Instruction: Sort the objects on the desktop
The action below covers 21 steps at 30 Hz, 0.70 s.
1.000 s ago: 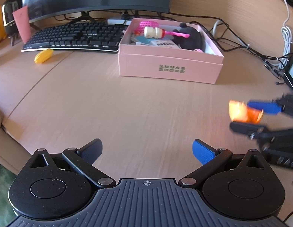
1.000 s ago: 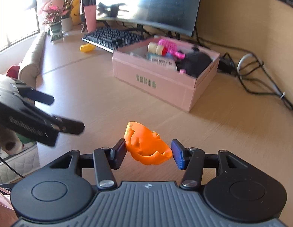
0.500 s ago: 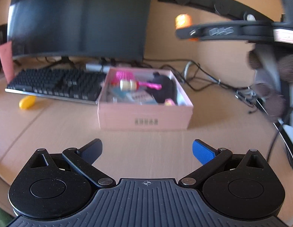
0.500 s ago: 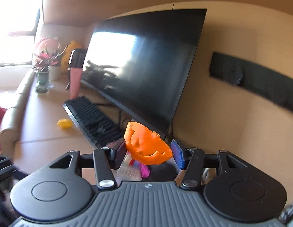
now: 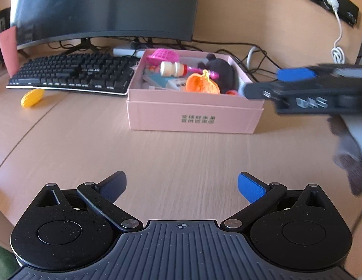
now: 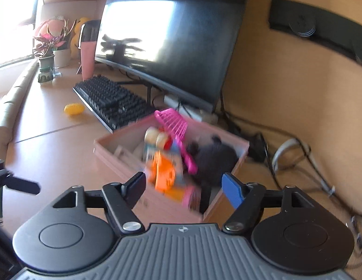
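Note:
An orange pumpkin toy (image 5: 202, 84) lies in the open pink box (image 5: 195, 116) among a pink scoop, a small bottle and a black plush; it also shows in the right wrist view (image 6: 164, 174). My right gripper (image 6: 184, 186) is open and empty just above the box's near right corner; in the left wrist view it (image 5: 269, 82) sits at the box's right side. My left gripper (image 5: 182, 186) is open and empty over bare desk in front of the box. A yellow ridged toy (image 5: 32, 97) lies on the desk left of the box.
A black keyboard (image 5: 71, 74) and a dark monitor (image 5: 106, 7) stand behind the box. Cables (image 5: 260, 56) run along the wall at the right. A pink cup (image 6: 88, 58) and potted plants (image 6: 46, 49) stand at the far left.
My right gripper came down over the box, opened and let go of the orange pumpkin toy, which now lies in the box. My left gripper stayed open.

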Each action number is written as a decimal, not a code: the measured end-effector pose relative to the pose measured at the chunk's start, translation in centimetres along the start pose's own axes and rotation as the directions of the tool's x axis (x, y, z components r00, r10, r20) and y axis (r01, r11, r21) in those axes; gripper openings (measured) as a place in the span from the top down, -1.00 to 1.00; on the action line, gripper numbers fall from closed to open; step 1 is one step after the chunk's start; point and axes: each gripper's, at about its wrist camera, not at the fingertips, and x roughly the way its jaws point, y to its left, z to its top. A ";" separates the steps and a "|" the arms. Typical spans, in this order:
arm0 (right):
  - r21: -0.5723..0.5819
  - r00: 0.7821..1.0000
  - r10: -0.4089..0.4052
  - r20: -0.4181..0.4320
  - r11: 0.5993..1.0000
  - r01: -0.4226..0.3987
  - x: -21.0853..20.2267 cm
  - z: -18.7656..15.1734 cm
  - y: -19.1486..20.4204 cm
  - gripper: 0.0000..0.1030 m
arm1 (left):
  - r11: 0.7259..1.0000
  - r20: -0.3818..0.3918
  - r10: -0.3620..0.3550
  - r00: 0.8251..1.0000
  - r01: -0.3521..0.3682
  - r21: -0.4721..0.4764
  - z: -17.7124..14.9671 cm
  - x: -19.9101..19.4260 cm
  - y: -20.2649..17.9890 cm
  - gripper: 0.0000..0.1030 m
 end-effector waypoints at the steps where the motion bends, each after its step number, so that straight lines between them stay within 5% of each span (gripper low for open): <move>1: 0.022 1.000 -0.005 -0.002 1.000 0.005 -0.6 -0.7 -0.2 -0.58 | 1.000 0.003 0.005 1.000 -0.005 0.007 -0.2 0.2 -0.3 -1.00; 9: 0.105 0.995 -0.067 -0.072 0.992 0.074 -5.3 -7.7 -2.3 -0.97 | 0.998 0.018 0.057 0.998 -0.058 0.026 -2.3 2.1 -2.1 -1.00; 21: 0.169 0.977 -0.097 -0.189 0.977 0.129 -9.9 -15.4 -5.3 -1.00 | 0.994 0.086 0.106 0.991 -0.109 0.033 -3.7 2.9 -4.1 -1.00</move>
